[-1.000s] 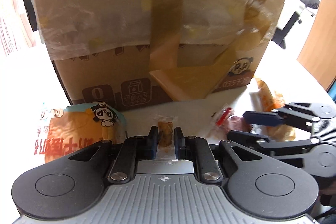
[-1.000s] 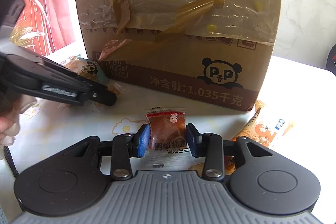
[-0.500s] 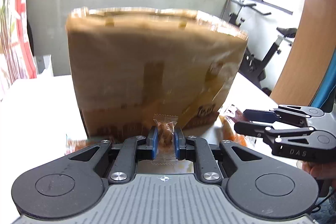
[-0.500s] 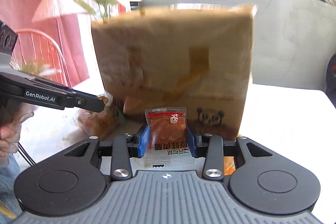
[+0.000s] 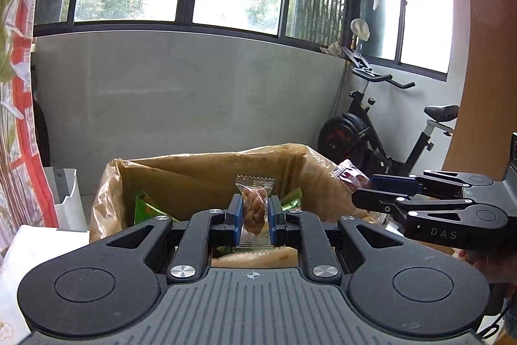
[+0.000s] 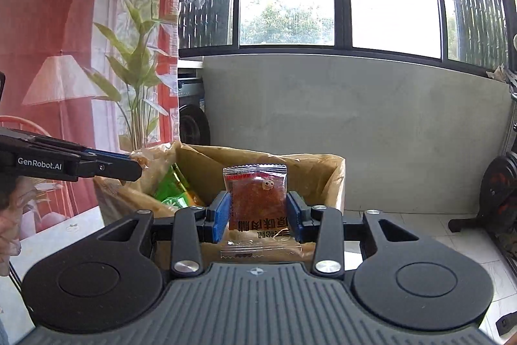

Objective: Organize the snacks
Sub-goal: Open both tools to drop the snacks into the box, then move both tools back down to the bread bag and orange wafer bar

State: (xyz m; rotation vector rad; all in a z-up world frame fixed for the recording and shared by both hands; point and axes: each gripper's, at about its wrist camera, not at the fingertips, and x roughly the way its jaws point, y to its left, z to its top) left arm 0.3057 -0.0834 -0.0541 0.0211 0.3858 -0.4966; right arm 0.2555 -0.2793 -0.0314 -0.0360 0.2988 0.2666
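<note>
Cardboard box (image 5: pixel 206 170): open-topped, lined with clear film, just ahead of and below both grippers; green packets (image 5: pixel 145 209) already lie inside.
Left gripper (image 5: pixel 253 212): blue pads clamped on a clear-wrapped brown twist snack (image 5: pixel 254 209).
Twist snack axis: long axis upright, top seal above the pads, bottom seal hanging below them.
Right gripper (image 6: pixel 258 209): pads closed on the side edges of a flat red jerky pack (image 6: pixel 257 196).
Jerky pack axis: stands upright, face to the camera, lower seam below the pads.
Key relation: in each wrist view the box mouth lies straight ahead and lower than the held snack, so my reading is that a short forward carry over the near rim, then a release, would drop each piece in.
Nearer hand: cannot tell; both look about equally close. In the left view the right gripper (image 5: pixel 358 199) sits toward the box's right corner.
Step, judged: both snacks lifted, not yet over the opening.
Risk, judged: the two grippers crowding each other above a narrow mouth.
</note>
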